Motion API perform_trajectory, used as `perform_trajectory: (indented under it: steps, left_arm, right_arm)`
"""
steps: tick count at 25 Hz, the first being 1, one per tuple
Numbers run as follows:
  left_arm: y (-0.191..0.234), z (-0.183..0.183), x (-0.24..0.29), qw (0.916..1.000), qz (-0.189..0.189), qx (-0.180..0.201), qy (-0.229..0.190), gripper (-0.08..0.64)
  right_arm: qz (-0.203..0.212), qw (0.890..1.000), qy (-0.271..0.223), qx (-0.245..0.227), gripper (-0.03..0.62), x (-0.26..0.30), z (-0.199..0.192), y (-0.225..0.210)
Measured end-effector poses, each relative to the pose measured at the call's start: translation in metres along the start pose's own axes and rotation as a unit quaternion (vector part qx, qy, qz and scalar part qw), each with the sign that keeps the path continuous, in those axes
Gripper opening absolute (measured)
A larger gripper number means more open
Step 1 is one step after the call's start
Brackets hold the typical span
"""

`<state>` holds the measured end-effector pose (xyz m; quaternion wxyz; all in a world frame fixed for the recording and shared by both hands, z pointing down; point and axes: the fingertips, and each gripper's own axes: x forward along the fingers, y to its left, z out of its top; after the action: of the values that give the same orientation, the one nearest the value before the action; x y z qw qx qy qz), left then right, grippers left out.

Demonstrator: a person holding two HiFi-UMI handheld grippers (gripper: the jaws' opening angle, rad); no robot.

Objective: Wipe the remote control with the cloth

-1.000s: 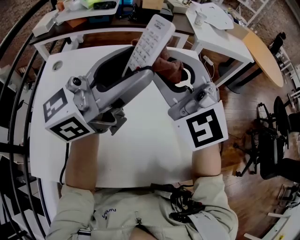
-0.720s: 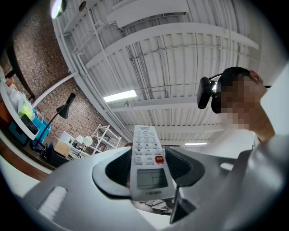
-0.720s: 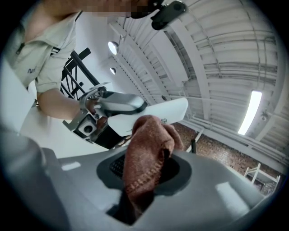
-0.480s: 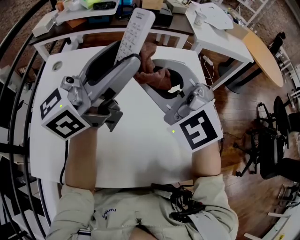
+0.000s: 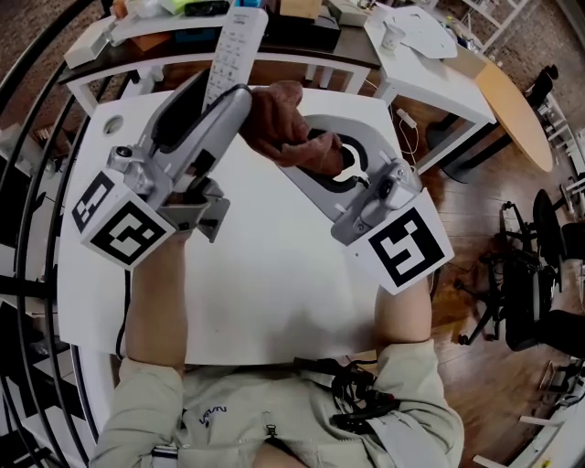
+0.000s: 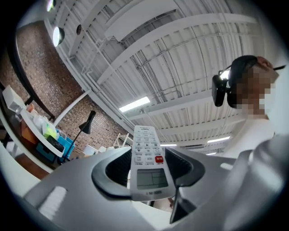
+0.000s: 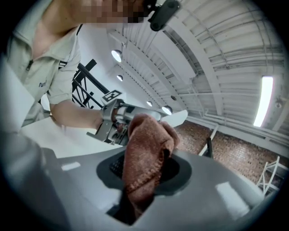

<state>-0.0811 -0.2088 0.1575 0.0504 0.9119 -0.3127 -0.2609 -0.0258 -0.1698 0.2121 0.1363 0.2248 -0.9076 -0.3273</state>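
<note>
My left gripper (image 5: 212,90) is shut on a white remote control (image 5: 234,47), which points up and away over the table's far edge. In the left gripper view the remote (image 6: 148,163) stands between the jaws with its screen and buttons facing the camera. My right gripper (image 5: 306,151) is shut on a bunched brown cloth (image 5: 281,128), which sits just right of the left gripper's jaws and touches them. In the right gripper view the cloth (image 7: 143,162) fills the gap between the jaws, with the left gripper (image 7: 118,121) close behind it.
A white table (image 5: 274,292) lies under both grippers. Beyond its far edge stand a shelf with coloured items (image 5: 183,14) and a second white table (image 5: 430,55). Wooden floor and a black chair (image 5: 539,292) are to the right.
The left gripper swung the remote leftward and tilted it further away, while the cloth in the right gripper followed left and now rests against the left jaws.
</note>
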Motion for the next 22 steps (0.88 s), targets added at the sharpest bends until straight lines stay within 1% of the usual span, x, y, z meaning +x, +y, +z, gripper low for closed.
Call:
perform_trajectory:
  steps: [2,4,7,10,13,16,19,22]
  left_arm:
    - [0.006,0.000,-0.001,0.9984,0.031,0.046,0.011,0.244]
    - [0.010,-0.001,-0.002,0.9941,0.057,0.090,0.020,0.245]
    - [0.016,-0.003,-0.004,0.9853,0.087,0.145,0.027,0.245]
    - [0.024,-0.007,-0.005,0.9747,0.116,0.187,0.036,0.245]
    - [0.032,-0.011,-0.005,0.9648,0.141,0.217,0.048,0.245]
    - [0.044,-0.020,-0.005,0.9556,0.166,0.235,0.064,0.245]
    - [0.059,-0.033,-0.007,0.9471,0.189,0.245,0.086,0.245]
    - [0.077,-0.048,-0.009,0.9393,0.211,0.246,0.113,0.245]
  right_arm:
    - [-0.024,1.000,-0.013,0.011,0.104,-0.001,0.002,-0.010]
    - [-0.052,0.998,-0.023,0.017,0.106,-0.003,0.003,-0.022]
    - [-0.100,0.994,-0.030,0.028,0.105,-0.007,0.000,-0.040]
    - [-0.146,0.988,-0.030,0.043,0.106,-0.012,-0.008,-0.057]
    - [-0.183,0.981,-0.020,0.067,0.106,-0.019,-0.022,-0.075]
    - [-0.215,0.972,0.006,0.094,0.106,-0.025,-0.046,-0.090]
    - [-0.228,0.966,0.027,0.119,0.106,-0.024,-0.069,-0.097]
    - [-0.233,0.959,0.058,0.149,0.106,-0.021,-0.097,-0.101]
